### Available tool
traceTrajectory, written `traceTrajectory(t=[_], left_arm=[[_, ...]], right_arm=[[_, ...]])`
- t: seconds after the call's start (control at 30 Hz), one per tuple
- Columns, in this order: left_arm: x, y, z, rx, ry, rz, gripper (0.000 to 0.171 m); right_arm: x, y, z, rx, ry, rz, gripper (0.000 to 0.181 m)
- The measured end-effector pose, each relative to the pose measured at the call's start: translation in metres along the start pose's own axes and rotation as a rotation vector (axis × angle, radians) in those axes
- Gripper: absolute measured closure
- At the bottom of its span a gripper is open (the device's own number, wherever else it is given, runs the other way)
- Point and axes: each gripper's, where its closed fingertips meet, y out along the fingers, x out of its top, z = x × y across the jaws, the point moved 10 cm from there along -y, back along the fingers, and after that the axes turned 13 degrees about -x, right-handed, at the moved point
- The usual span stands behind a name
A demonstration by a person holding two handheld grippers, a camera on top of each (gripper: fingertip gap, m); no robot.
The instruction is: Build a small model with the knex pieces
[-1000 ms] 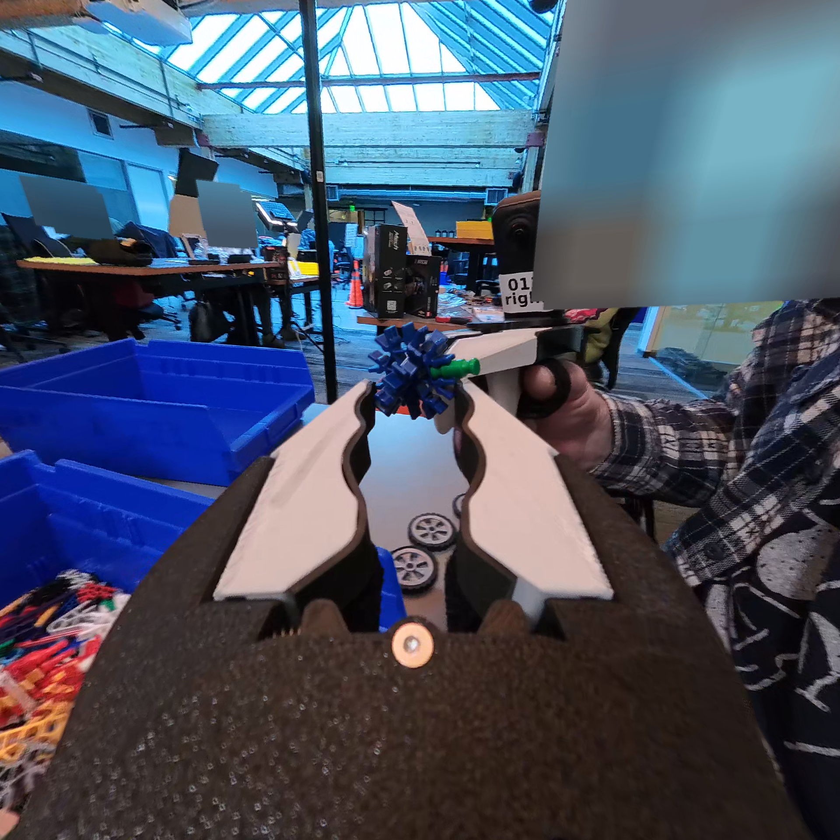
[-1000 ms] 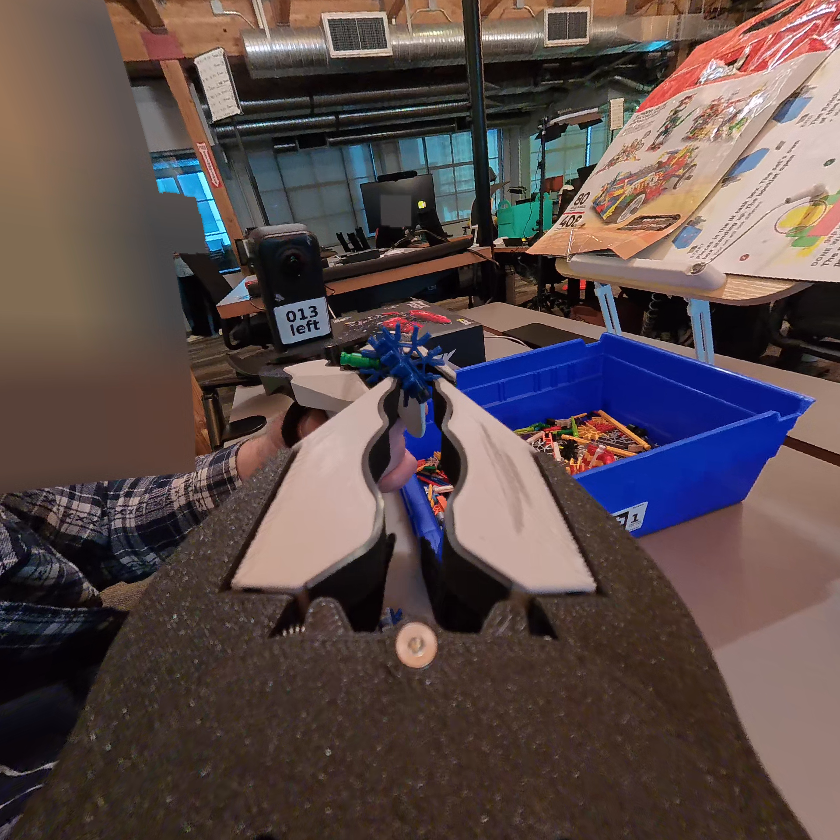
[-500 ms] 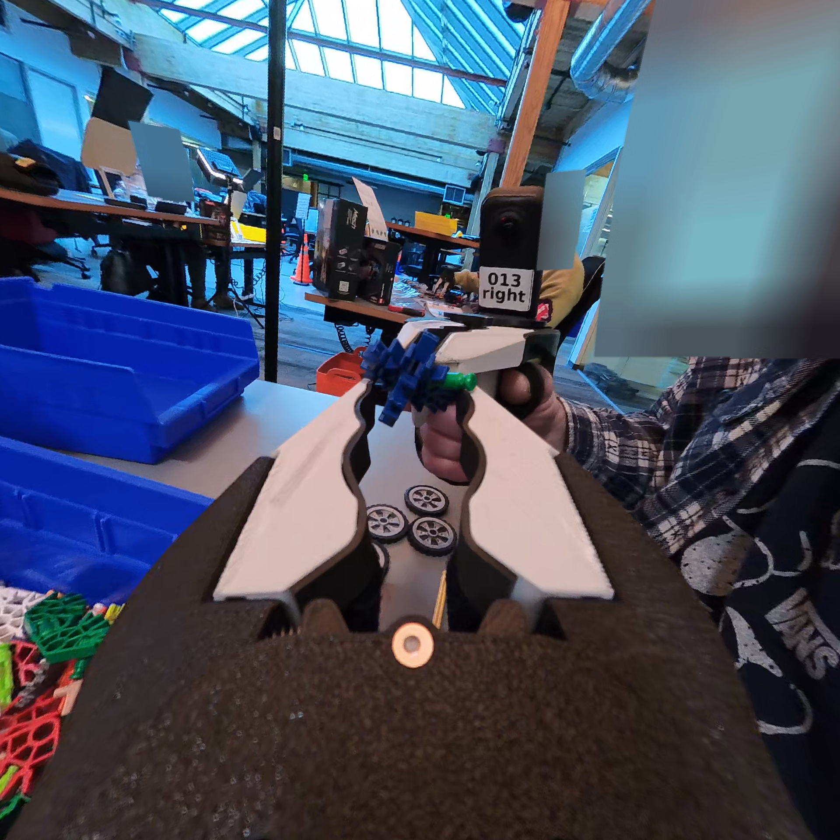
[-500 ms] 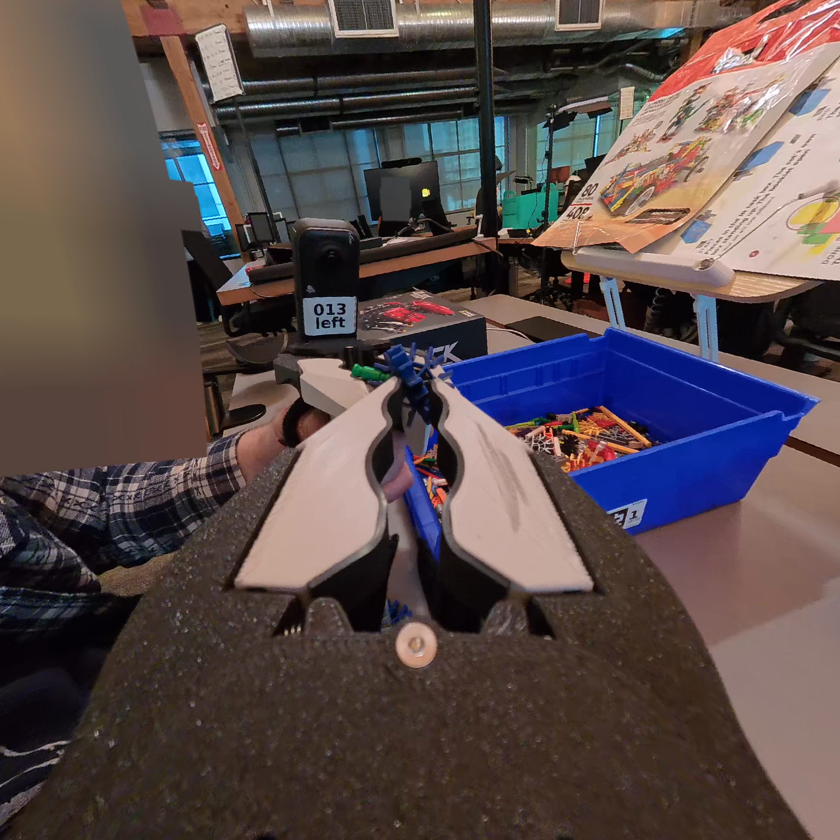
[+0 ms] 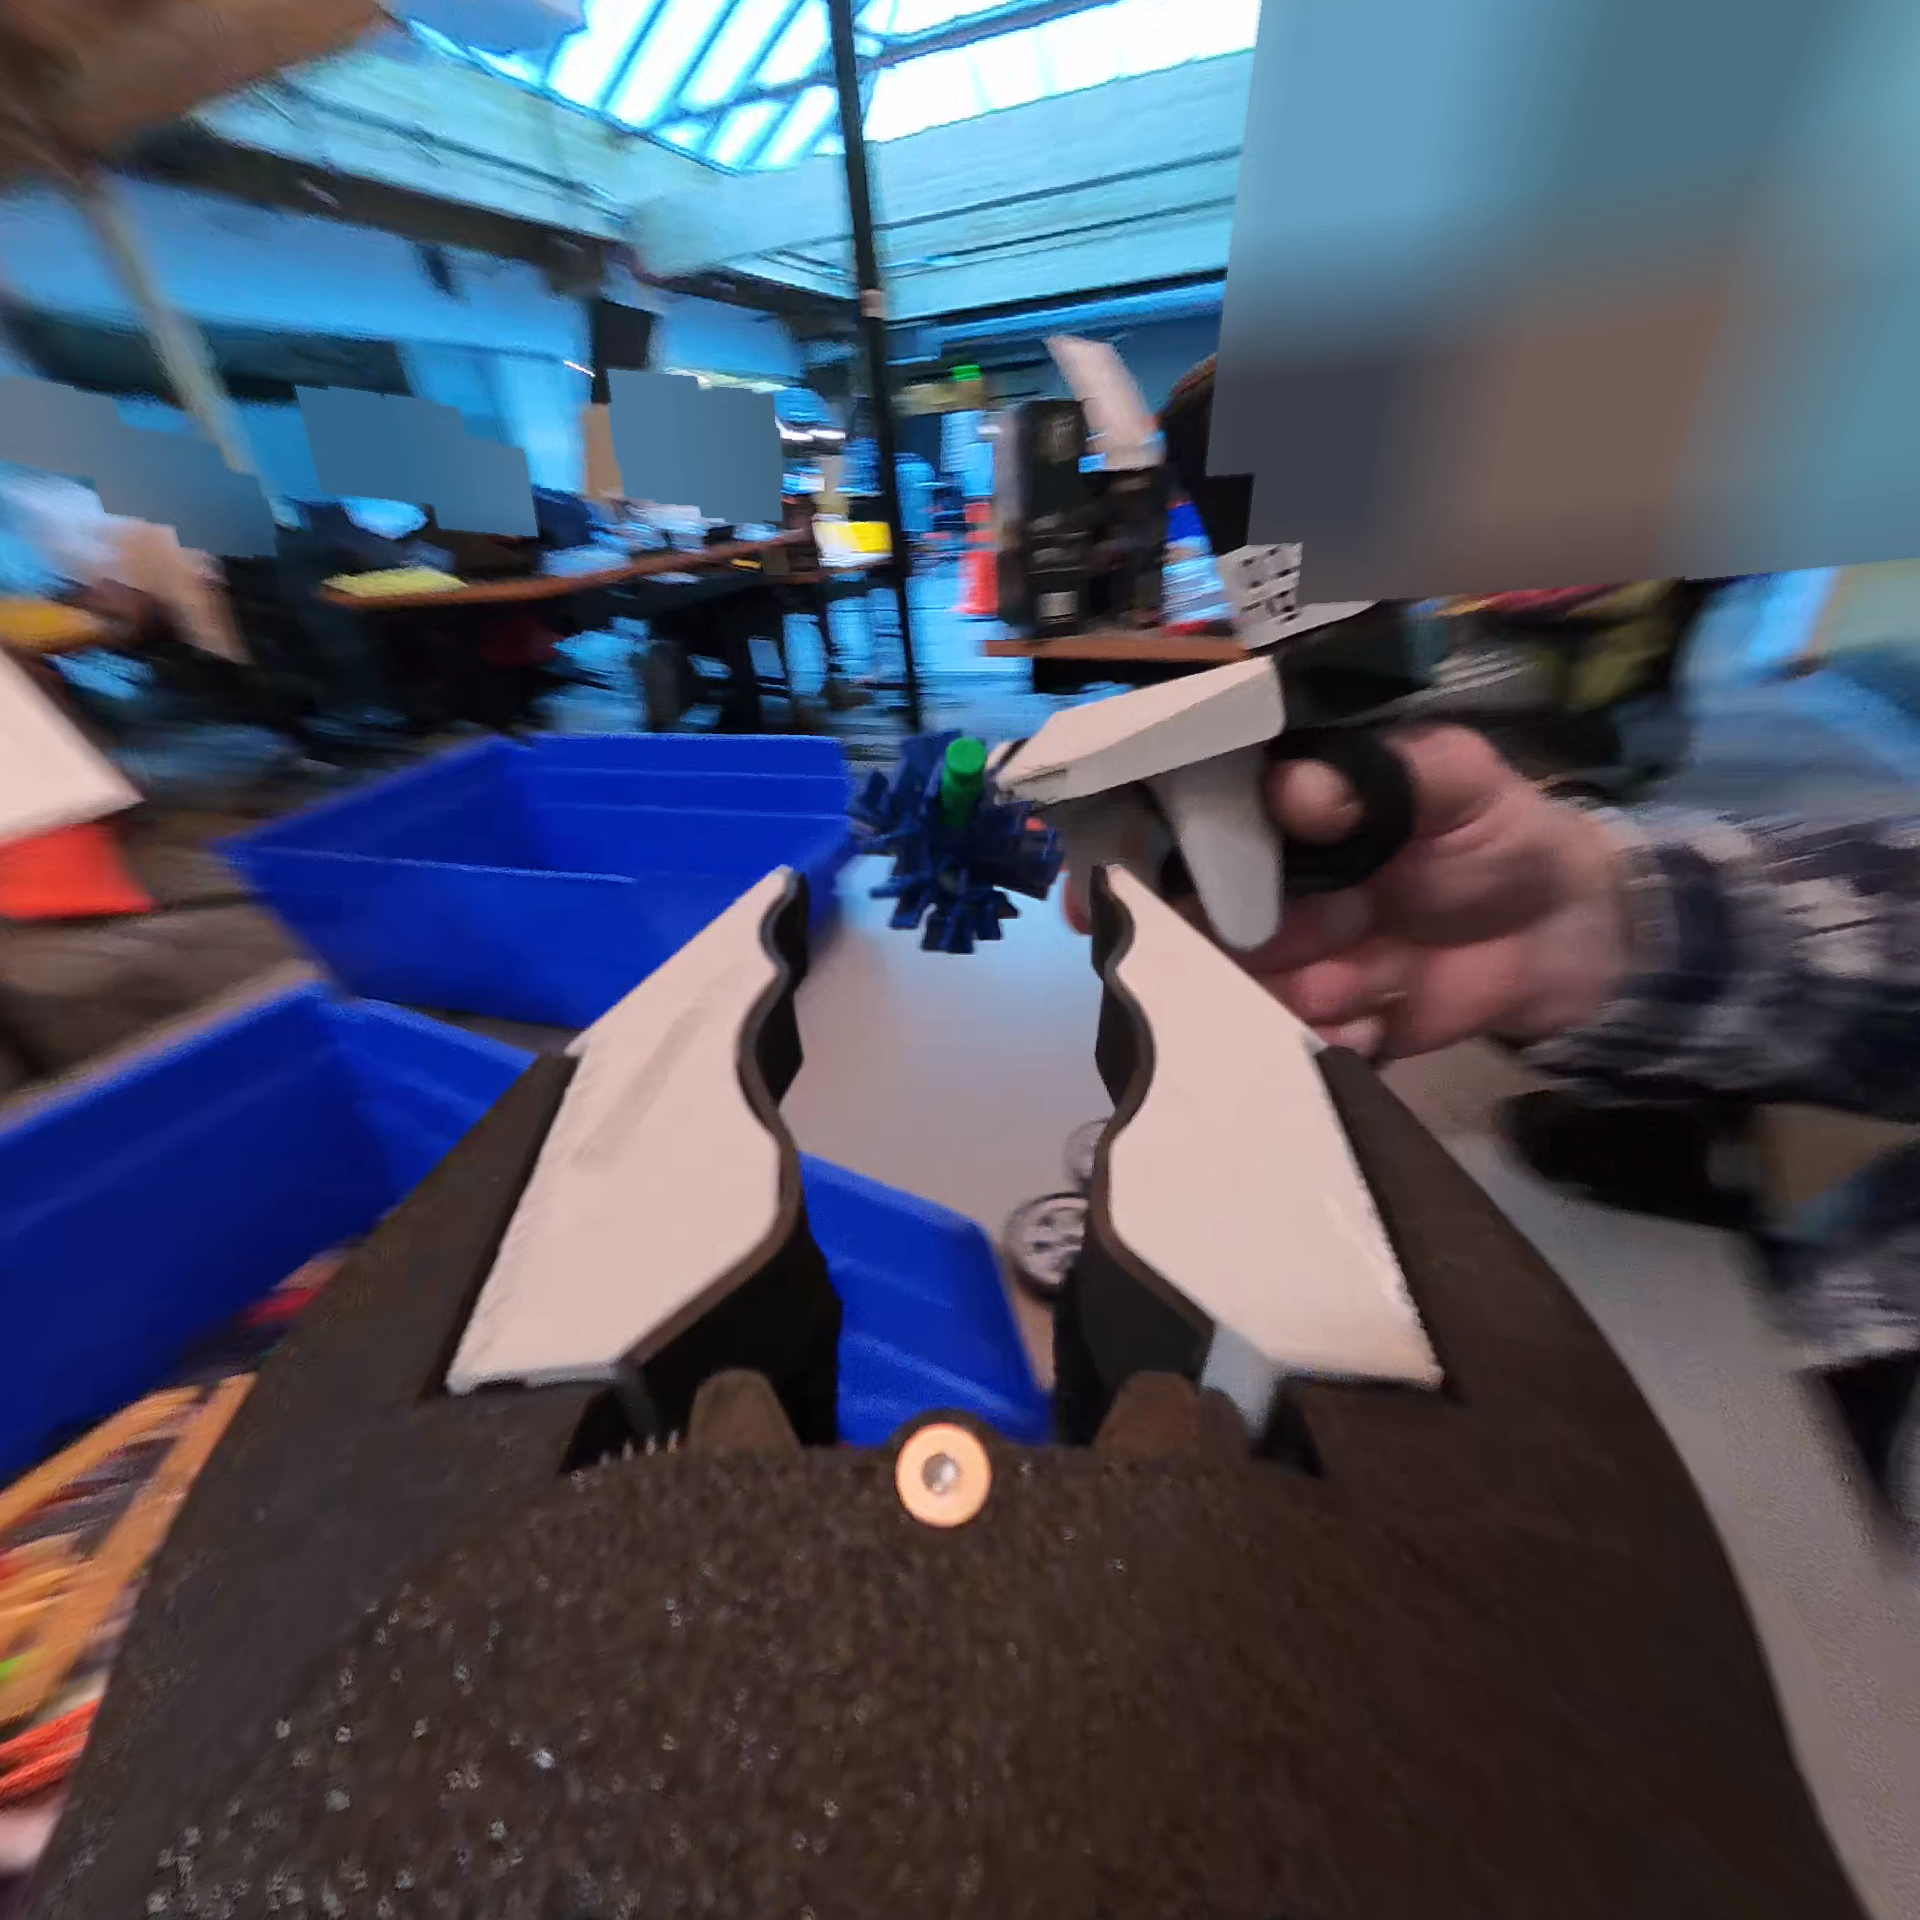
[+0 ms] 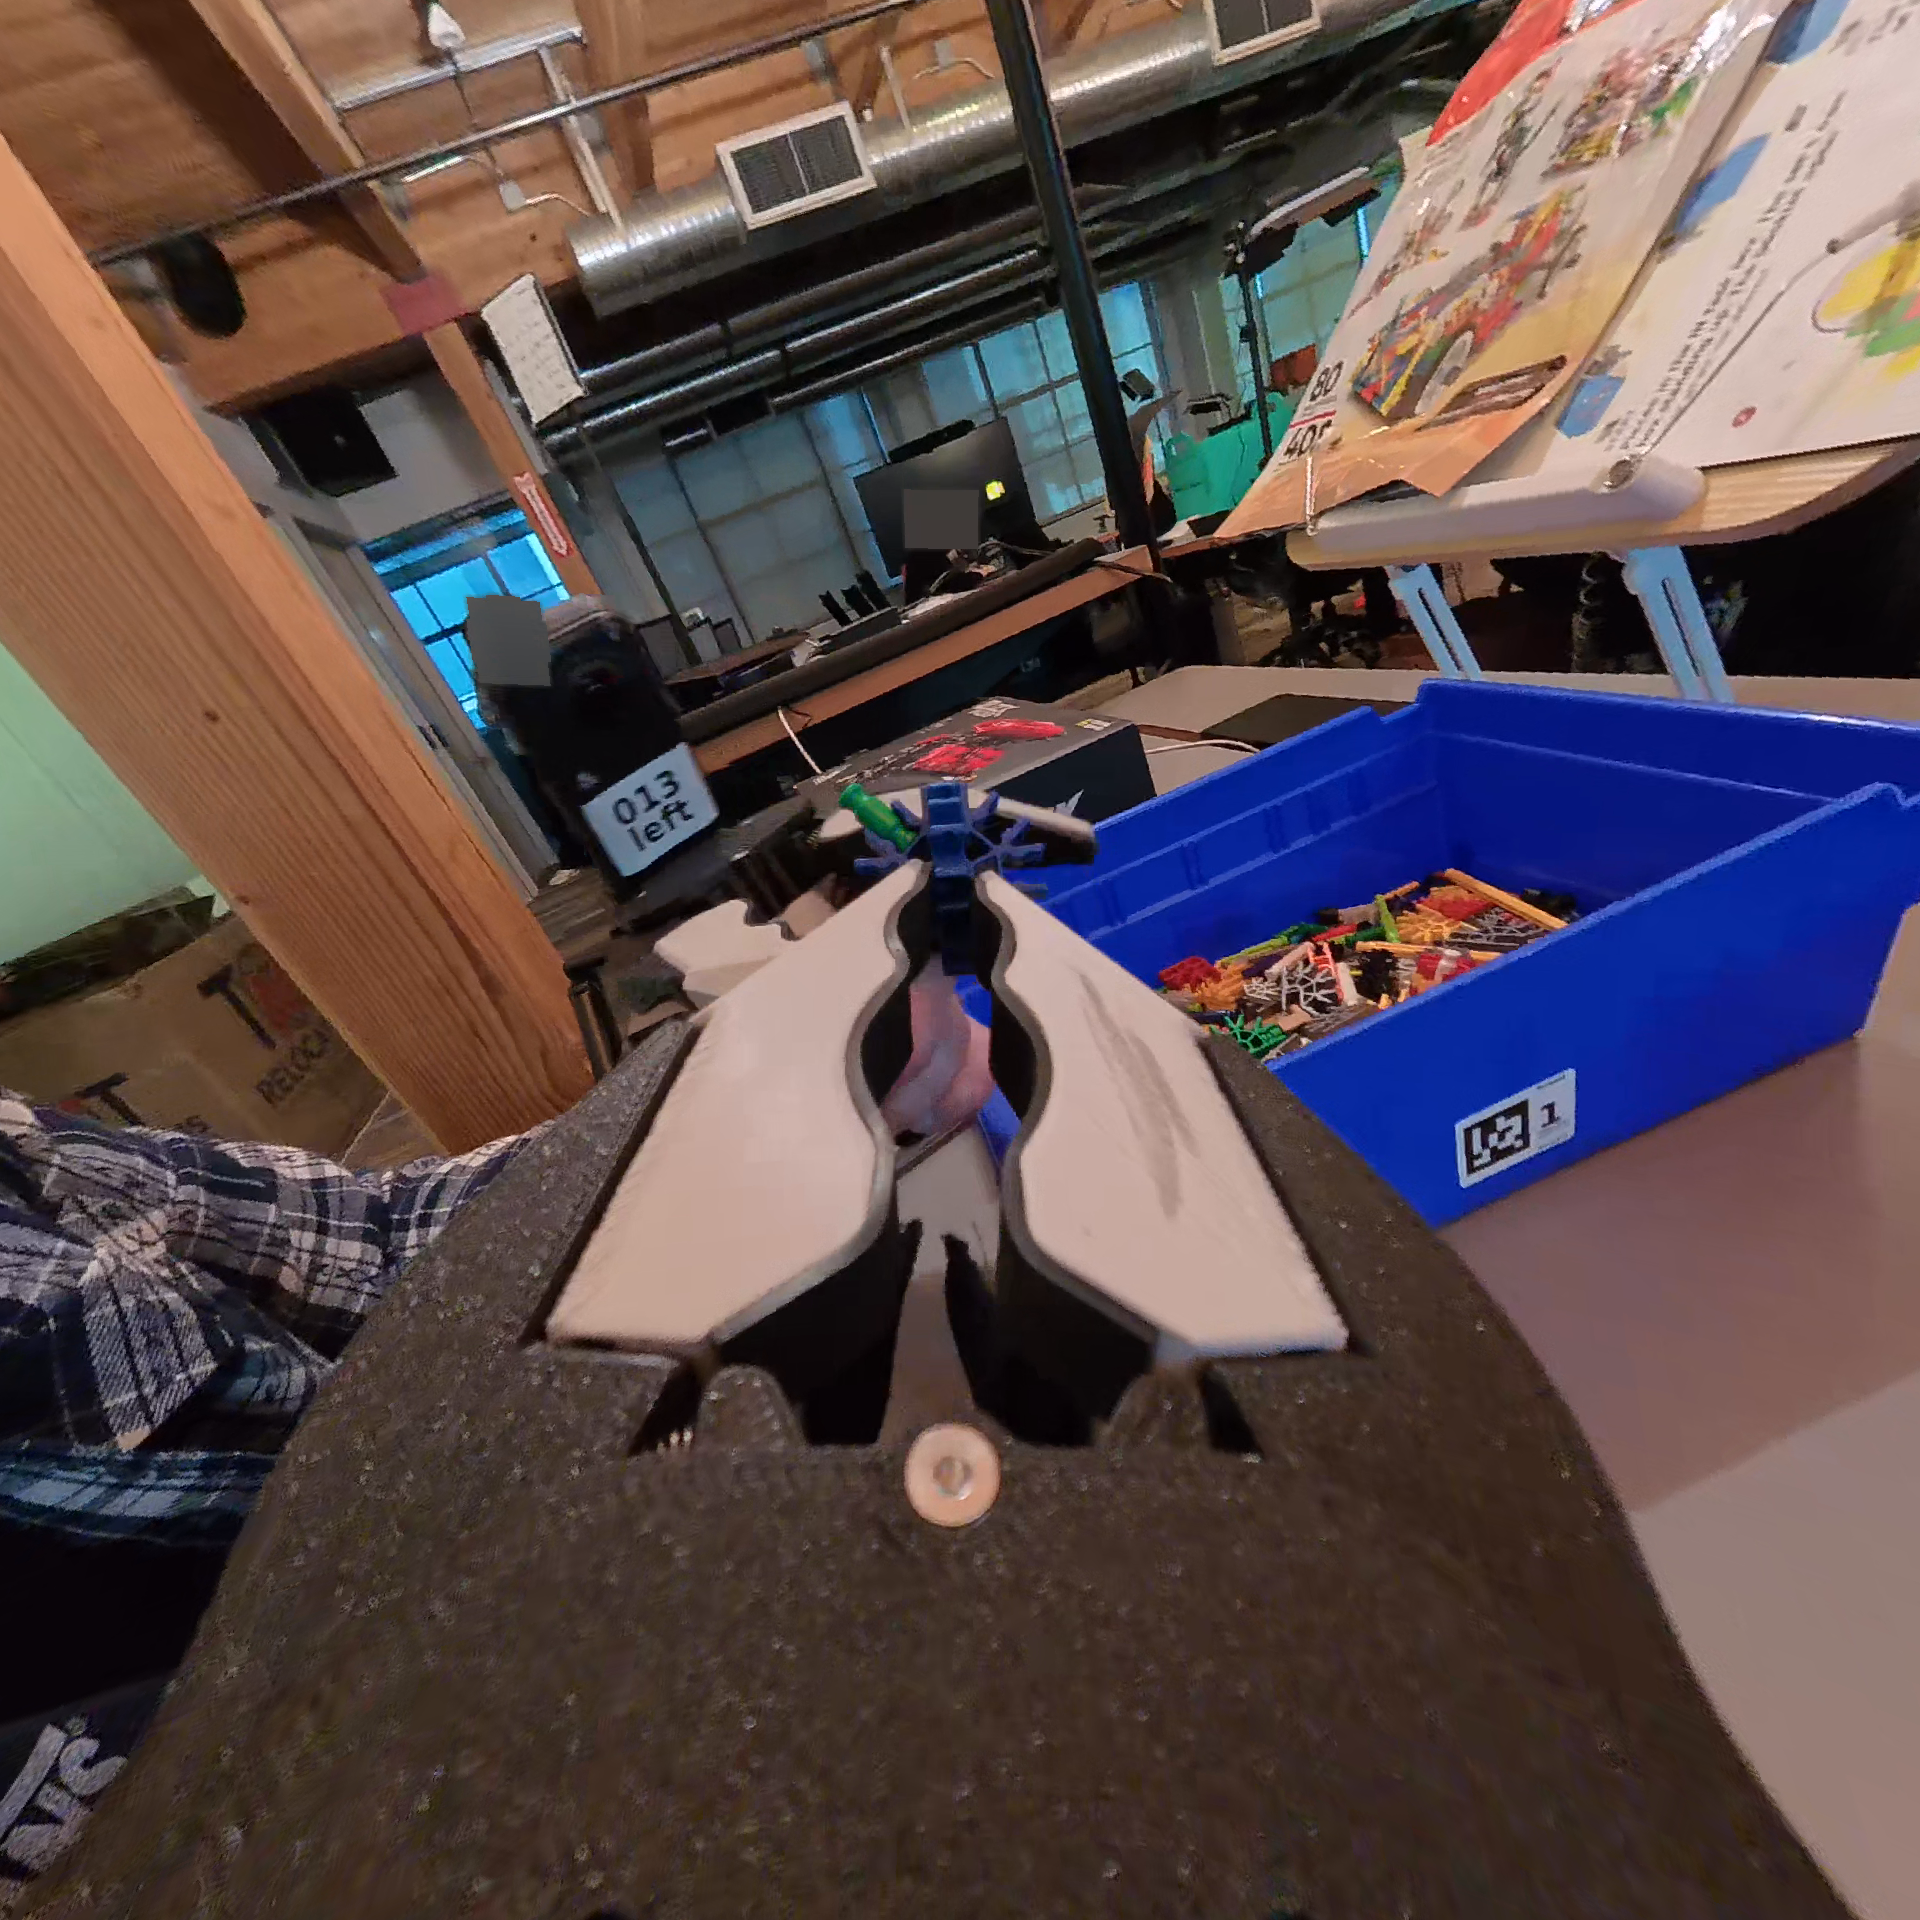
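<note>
Blue snowflake connector point(image 6: 943, 868) with a short green rod point(image 6: 876, 815) poking out of it is sitting pinched between the tips of the right gripper point(image 6: 951, 883), whose fingers are pressed tight onto the blue piece's lower edge. It's being held up in the air, above the grey table point(image 6: 1714, 1340) and just off the near-left corner of the blue bin point(image 6: 1621, 1039) that's full of mixed colourful building pieces point(image 6: 1351, 961).

From the left wrist view the same blue connector point(image 5: 951, 868) is floating just beyond the tips of the left gripper point(image 5: 940, 904), with the green rod point(image 5: 961, 779) sticking upward. The left gripper's fingers are spread wide apart and aren't touching anything; the connector is sitting out in front of the gap, not inside it. The right gripper point(image 5: 1023, 774) is coming in from the right side there, with a hand point(image 5: 1455, 894) wrapped around its handle and a plaid sleeve point(image 5: 1756, 935) behind it.

Down on the table between the left fingers a couple of small black wheels point(image 5: 1044, 1236) with grey hubs are lying near the corner of a blue bin point(image 5: 914, 1278). Another blue bin point(image 5: 540, 873) is sitting farther back on the left. That view is pretty motion-blurred.

An instruction booklet point(image 6: 1621, 229) is propped on a white stand point(image 6: 1496, 509) behind the parts bin, and a dark box point(image 6: 997, 753) is resting on the table farther back.
</note>
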Motion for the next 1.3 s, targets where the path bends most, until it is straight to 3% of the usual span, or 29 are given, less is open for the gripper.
traceTrajectory(t=[0.13,0.3,0.87,1.1,1.3], left_arm=[[0.005,-0.003,-0.007,0.073,0.129,0.027,0.12],[0.006,-0.004,-0.014,0.113,0.247,0.078,0.134],[0.008,-0.013,-0.014,-0.021,0.132,0.024,0.134],[0.01,-0.016,-0.018,-0.016,0.188,0.033,0.136],[0.017,-0.018,-0.019,-0.069,0.129,-0.021,0.137]], right_arm=[[-0.001,0.001,0.0,-0.004,-0.003,0.018,0.177],[-0.003,0.002,0.001,0.004,-0.003,0.039,0.177],[-0.002,0.001,0.01,0.015,-0.127,0.058,0.177],[0.0,0.0,0.016,0.0,-0.203,0.081,0.176],[0.005,-0.003,0.021,0.04,-0.235,0.063,0.176]])
